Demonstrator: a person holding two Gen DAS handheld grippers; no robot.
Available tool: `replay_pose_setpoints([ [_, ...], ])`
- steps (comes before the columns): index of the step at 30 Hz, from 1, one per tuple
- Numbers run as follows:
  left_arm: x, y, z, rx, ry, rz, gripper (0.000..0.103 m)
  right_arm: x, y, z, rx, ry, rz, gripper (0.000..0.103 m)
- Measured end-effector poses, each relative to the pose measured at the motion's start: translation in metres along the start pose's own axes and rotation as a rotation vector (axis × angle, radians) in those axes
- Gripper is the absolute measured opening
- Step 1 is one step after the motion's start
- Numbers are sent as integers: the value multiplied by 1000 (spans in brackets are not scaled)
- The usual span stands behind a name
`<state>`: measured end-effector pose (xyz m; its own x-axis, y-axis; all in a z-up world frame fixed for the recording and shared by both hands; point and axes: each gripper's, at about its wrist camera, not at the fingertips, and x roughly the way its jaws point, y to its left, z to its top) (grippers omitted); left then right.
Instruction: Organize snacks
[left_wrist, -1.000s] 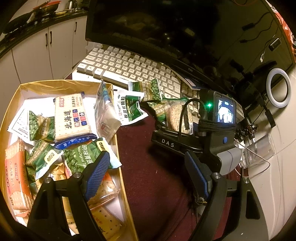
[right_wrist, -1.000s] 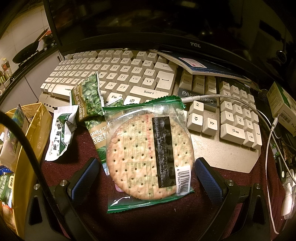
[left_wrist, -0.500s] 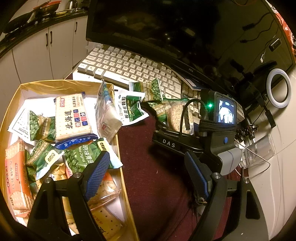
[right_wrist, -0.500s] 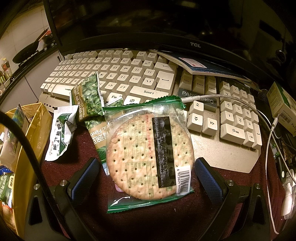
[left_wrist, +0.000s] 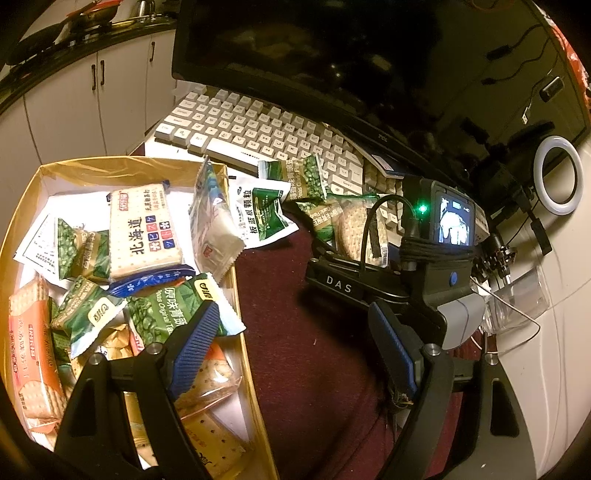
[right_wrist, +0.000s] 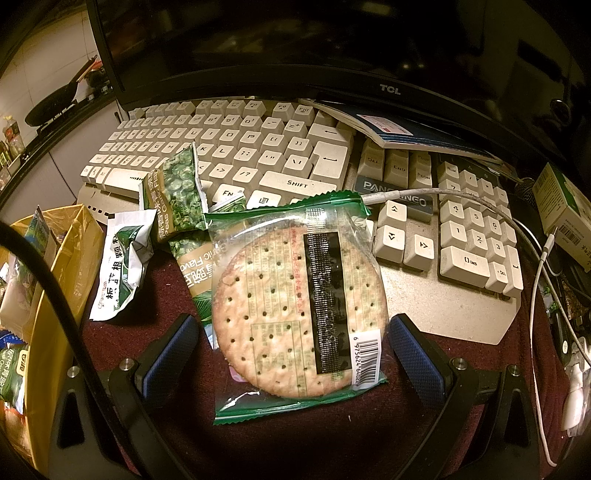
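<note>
A round cracker in a clear green-edged packet (right_wrist: 299, 310) lies on the maroon cloth, its far end on the keyboard. My right gripper (right_wrist: 293, 347) is open with its fingers on either side of the packet. The packet also shows in the left wrist view (left_wrist: 356, 229), behind the right gripper's body. Green pea packets (right_wrist: 177, 192) and a white-green sachet (right_wrist: 123, 266) lie left of it. A gold box (left_wrist: 236, 295) holds several snack packets. My left gripper (left_wrist: 295, 347) is open and empty, its left finger over the box's right edge.
A white keyboard (right_wrist: 258, 147) and a TCL monitor (right_wrist: 332, 55) stand behind the snacks. A booklet (right_wrist: 406, 136) and a white cable (right_wrist: 480, 206) lie on the keyboard. A ring light (left_wrist: 557, 175) and a clear plastic cup (left_wrist: 517, 302) are on the right.
</note>
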<state>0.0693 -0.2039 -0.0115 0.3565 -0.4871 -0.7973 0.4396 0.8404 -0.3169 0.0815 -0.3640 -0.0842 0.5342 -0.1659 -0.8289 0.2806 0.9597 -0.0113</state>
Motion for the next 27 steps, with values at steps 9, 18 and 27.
replay_pose_setpoints([
  [9,3,0,1,-3,0,2,83,0,0,0,0,0,0,103],
  [18,4,2,1,-1,-1,3,83,-1,0,0,1,0,0,103],
  [27,5,3,1,-5,1,3,83,-1,1,1,1,0,-1,103],
])
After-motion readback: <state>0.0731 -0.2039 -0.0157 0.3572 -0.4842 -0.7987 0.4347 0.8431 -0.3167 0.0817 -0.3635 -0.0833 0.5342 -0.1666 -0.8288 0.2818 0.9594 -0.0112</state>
